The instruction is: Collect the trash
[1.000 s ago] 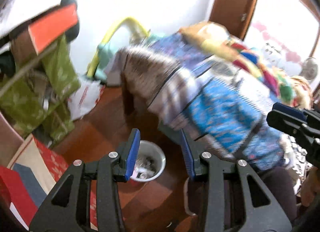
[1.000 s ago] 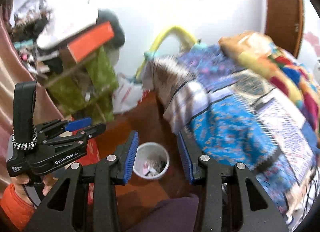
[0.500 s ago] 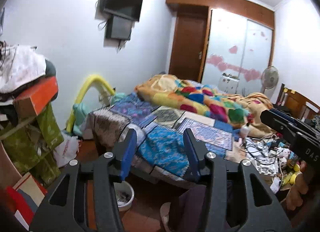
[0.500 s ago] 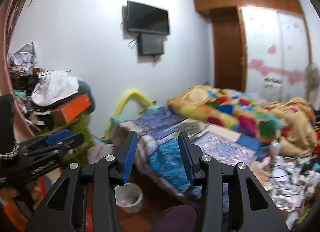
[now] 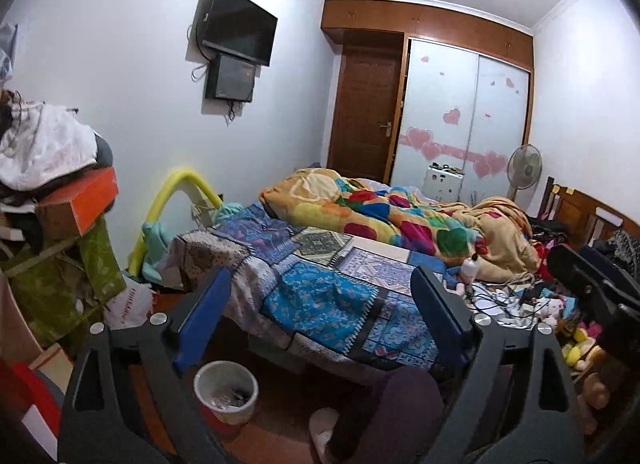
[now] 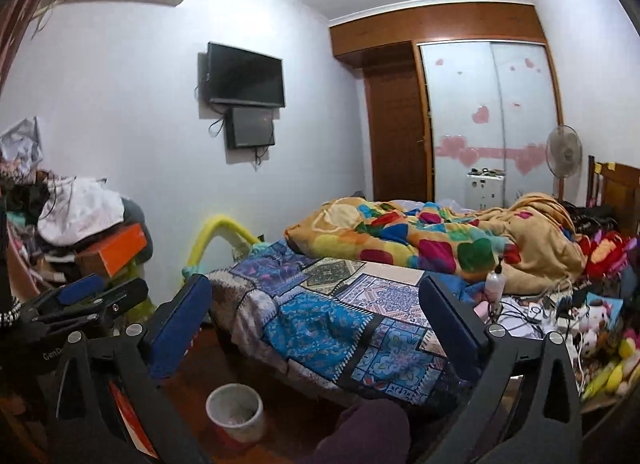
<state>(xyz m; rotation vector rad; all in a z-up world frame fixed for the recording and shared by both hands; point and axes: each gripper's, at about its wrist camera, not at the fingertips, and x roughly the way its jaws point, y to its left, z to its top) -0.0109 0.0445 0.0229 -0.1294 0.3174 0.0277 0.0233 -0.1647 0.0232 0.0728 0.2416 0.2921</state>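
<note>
Both grippers are raised toward the bed (image 5: 332, 304), each with its 2 blue-padded jaws spread wide and nothing between them: the left gripper (image 5: 320, 324) in its own view, the right gripper (image 6: 316, 320) in its own. The trash bin (image 5: 226, 390), a pale round bucket already holding some scraps, stands on the wooden floor (image 6: 288, 424) just beside the near corner of the bed. The likely trash is the litter of papers and wrappers (image 5: 500, 300) tangled with cables on the bed's right side, near a small white bottle (image 5: 468, 266); individual pieces are too small to make out. Such scraps would probably be light, soft and crushable, best pinched at a raised crumpled edge, keeping clear of the cables, which could snag and drag along.
</note>
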